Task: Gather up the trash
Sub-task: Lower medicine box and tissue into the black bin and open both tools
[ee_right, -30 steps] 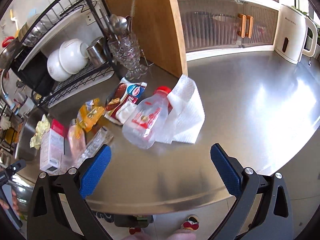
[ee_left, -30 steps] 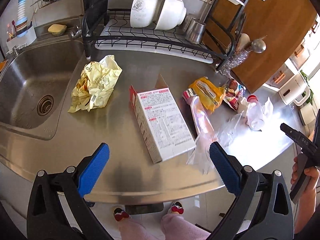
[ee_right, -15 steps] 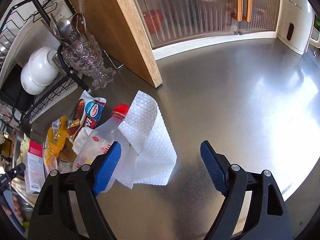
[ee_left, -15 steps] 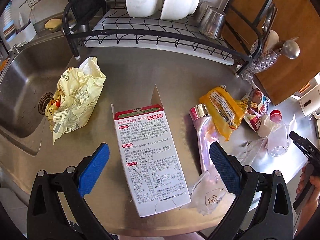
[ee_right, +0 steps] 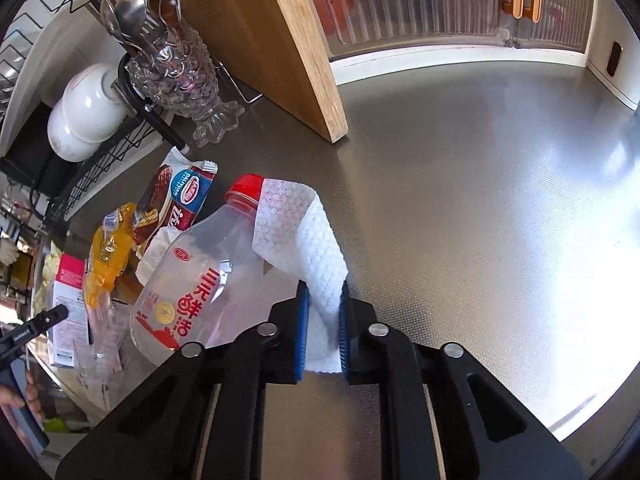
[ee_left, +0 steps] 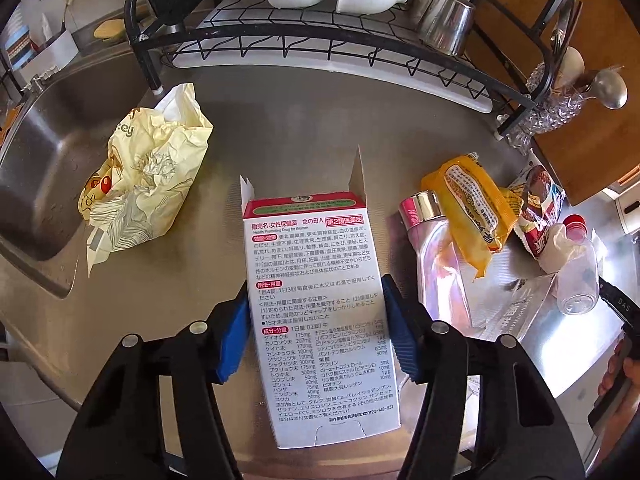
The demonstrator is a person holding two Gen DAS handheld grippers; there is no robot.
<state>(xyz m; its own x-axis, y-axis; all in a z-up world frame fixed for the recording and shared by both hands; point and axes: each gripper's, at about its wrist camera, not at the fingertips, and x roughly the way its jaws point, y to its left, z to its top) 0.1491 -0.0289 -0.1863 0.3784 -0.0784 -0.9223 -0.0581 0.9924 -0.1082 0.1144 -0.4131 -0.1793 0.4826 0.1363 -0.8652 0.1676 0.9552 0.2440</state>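
Observation:
My left gripper (ee_left: 316, 328) is shut on a white medicine box (ee_left: 316, 300) with a red top and open flaps, lying on the steel counter (ee_left: 280, 144). My right gripper (ee_right: 323, 334) is shut on a white paper towel (ee_right: 308, 240) that leans against an empty clear plastic bottle (ee_right: 192, 280) with a red cap. The bottle also shows in the left wrist view (ee_left: 578, 276). More trash lies between: a crumpled yellow paper bag (ee_left: 144, 176), an orange snack wrapper (ee_left: 468, 200), a pink shiny tube (ee_left: 436, 268), a red-and-blue snack wrapper (ee_right: 176, 200) and clear plastic film (ee_left: 516, 312).
A sink (ee_left: 36, 168) lies at the left. A black dish rack (ee_left: 320, 44) with white bowls and steel cups stands at the back. A glass utensil holder (ee_right: 180, 76) and a wooden board (ee_right: 272, 36) stand behind the trash. Bare counter (ee_right: 480, 200) stretches right.
Both grippers moved forward and down to the counter and closed: the left on the medicine box, the right on the paper towel.

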